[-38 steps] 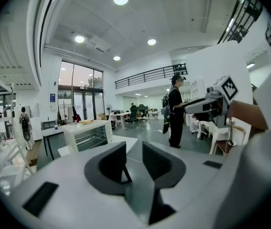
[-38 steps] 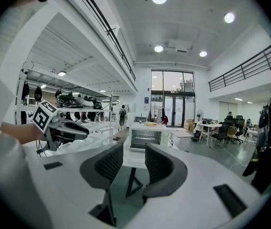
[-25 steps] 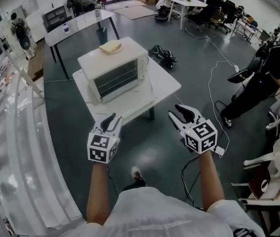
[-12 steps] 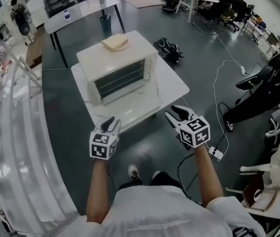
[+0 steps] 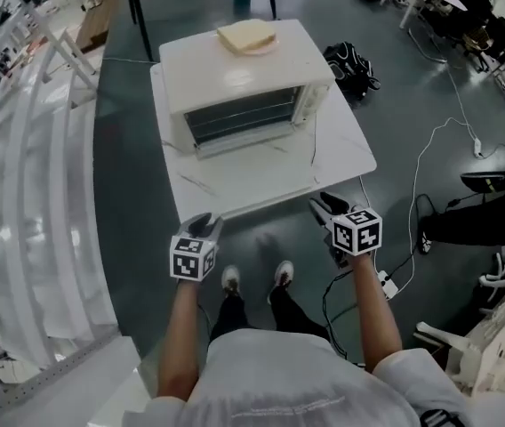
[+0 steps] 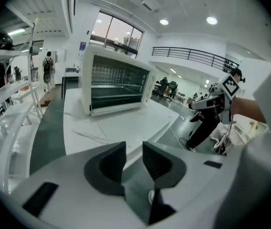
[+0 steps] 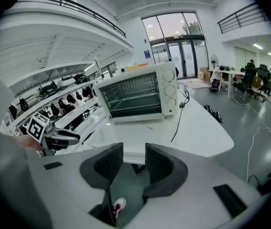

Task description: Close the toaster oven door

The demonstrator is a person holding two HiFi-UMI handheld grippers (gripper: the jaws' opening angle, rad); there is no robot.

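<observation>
A white toaster oven stands at the back of a white table, with a slice of bread on its roof. Its racks show through the front, and the door seems folded down flat before it. My left gripper hangs just short of the table's near edge, jaws open with nothing between them. My right gripper is at the near right corner, also open and empty. The left gripper view shows the oven ahead beyond the gripper. In the right gripper view the oven sits beyond the gripper.
A black cord runs from the oven across the table. A black bag lies on the floor at the far right. Cables and a power strip lie beside my right arm. White racks line the left side.
The person has stepped forward, so the table and oven are nearer and more directly below. Both grippers have come up to the table's near edge, still open.
</observation>
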